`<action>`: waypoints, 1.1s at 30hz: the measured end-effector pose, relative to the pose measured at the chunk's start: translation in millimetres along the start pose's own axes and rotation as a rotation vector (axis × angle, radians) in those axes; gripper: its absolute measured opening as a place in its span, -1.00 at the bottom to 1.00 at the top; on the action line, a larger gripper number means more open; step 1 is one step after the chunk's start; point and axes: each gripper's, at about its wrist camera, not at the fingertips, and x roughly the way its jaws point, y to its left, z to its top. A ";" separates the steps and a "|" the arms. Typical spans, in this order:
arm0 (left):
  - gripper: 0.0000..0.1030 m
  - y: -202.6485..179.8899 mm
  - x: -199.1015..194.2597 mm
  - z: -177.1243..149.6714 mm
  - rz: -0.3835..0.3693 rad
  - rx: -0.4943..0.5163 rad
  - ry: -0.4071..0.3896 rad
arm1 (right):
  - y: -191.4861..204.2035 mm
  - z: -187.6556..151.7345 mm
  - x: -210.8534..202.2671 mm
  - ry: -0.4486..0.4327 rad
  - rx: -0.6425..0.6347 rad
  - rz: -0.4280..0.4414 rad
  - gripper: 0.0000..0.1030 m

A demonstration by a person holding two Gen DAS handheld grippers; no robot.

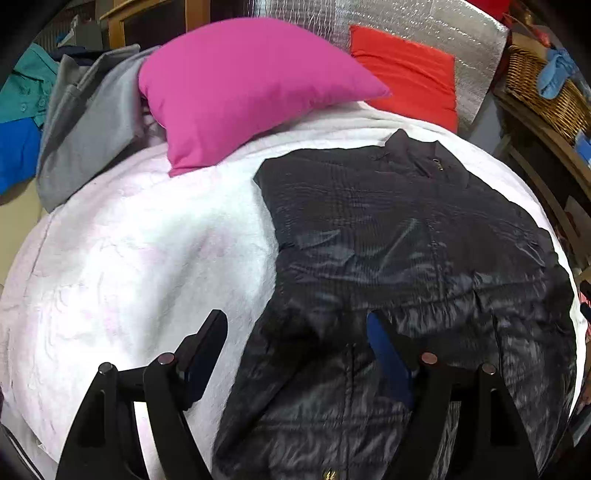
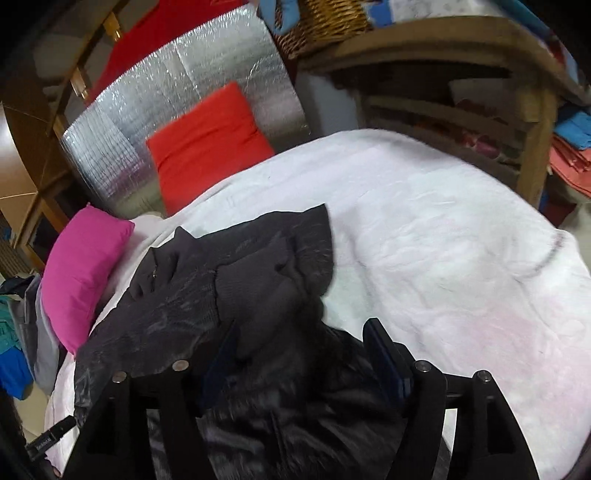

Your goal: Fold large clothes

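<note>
A large black quilted jacket point(image 1: 406, 240) lies spread on a white blanket point(image 1: 129, 240), collar at the far end. My left gripper point(image 1: 295, 332) hovers open over the jacket's near left edge, holding nothing. In the right wrist view the jacket point(image 2: 221, 295) is bunched and folded over itself. My right gripper point(image 2: 295, 339) is open with black fabric lying between and over its fingers; the left finger is mostly hidden by the cloth.
A pink pillow point(image 1: 240, 88) and a red cushion point(image 1: 406, 70) sit at the far end against a silver foil panel point(image 1: 406, 22). Grey and teal clothes point(image 1: 85, 110) are piled far left. A wicker basket point(image 1: 546, 92) and wooden shelves point(image 2: 461, 92) stand right.
</note>
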 end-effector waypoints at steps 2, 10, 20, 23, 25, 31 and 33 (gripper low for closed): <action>0.52 6.6 -7.1 -2.0 0.002 -0.006 -0.014 | -10.3 -5.6 -17.6 0.000 -0.002 -0.021 0.41; 0.52 29.8 -26.6 -9.8 -0.039 -0.017 -0.035 | -21.8 -15.1 -54.1 0.043 0.025 0.000 0.49; 0.52 51.2 -31.8 -25.9 -0.030 -0.018 -0.026 | -13.7 -16.6 -46.4 0.117 0.001 0.062 0.53; 0.52 50.5 -24.6 -25.7 -0.045 -0.029 -0.012 | -10.7 -8.8 -29.7 0.129 0.001 0.085 0.56; 0.52 46.5 -17.4 -22.8 -0.041 -0.031 -0.009 | -11.6 -3.6 -16.0 0.133 0.021 0.097 0.56; 0.52 33.9 4.5 -3.4 -0.036 -0.049 -0.006 | -20.9 16.2 35.0 0.144 0.096 0.140 0.59; 0.52 32.1 14.4 6.0 -0.046 -0.077 0.010 | -24.7 22.4 52.3 0.157 0.111 0.138 0.59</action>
